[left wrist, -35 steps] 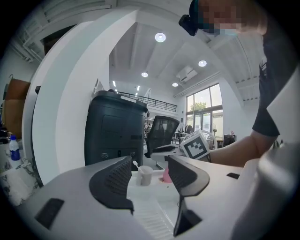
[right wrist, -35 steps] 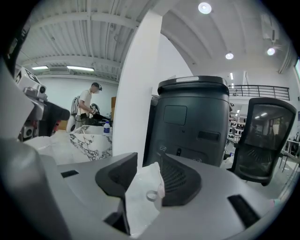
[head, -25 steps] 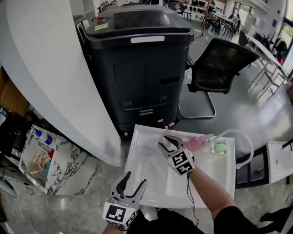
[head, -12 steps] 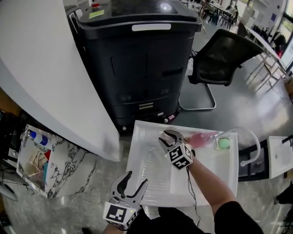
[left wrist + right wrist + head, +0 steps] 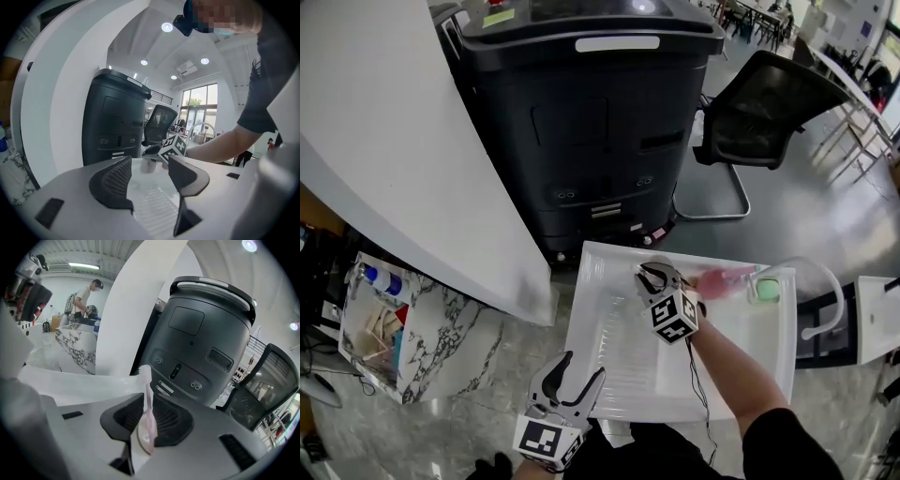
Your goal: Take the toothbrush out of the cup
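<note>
Toothbrush [image 5: 146, 404]: upright between right gripper [image 5: 659, 275] fingers, closing onto it | left gripper [image 5: 151, 176] fingers: wide, empty

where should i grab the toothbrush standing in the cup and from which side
Grip the toothbrush on its slim pink handle, below the bristles and above the cup, from the side: it stands upright. The right gripper is closing its jaws around it there.
</note>
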Demonstrator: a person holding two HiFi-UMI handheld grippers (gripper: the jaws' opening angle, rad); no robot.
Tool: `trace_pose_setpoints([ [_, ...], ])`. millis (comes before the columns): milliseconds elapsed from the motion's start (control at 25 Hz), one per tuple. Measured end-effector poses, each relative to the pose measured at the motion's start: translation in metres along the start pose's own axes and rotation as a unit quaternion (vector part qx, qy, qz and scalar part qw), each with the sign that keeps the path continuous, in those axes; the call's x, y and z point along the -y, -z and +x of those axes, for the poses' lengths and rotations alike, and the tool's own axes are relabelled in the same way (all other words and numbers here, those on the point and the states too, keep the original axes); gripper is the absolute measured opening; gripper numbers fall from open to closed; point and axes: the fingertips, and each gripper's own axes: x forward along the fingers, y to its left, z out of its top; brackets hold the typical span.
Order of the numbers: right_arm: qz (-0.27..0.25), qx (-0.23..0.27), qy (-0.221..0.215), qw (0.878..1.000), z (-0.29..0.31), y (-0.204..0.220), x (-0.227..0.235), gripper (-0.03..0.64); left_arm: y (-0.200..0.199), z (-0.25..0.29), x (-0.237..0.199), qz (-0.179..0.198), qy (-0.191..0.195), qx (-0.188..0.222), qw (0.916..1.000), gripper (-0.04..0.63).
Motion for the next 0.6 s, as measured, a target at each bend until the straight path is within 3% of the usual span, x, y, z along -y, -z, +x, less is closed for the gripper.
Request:
trace_pose_setpoints([
  [200,-0.002,0.008,0.011,1.000,-0.002,-0.004,0.004,0.032,0.001,-0.003,0.001,0.001,-0.003,0.000,1.0000,0.252],
  [600,0.007,0.047,0.015,0.999,-0.023,-0.024,0.015,0.029,-0.007,-0.008,0.016,0.014,-0.011,0.010,0.9998,0.252],
])
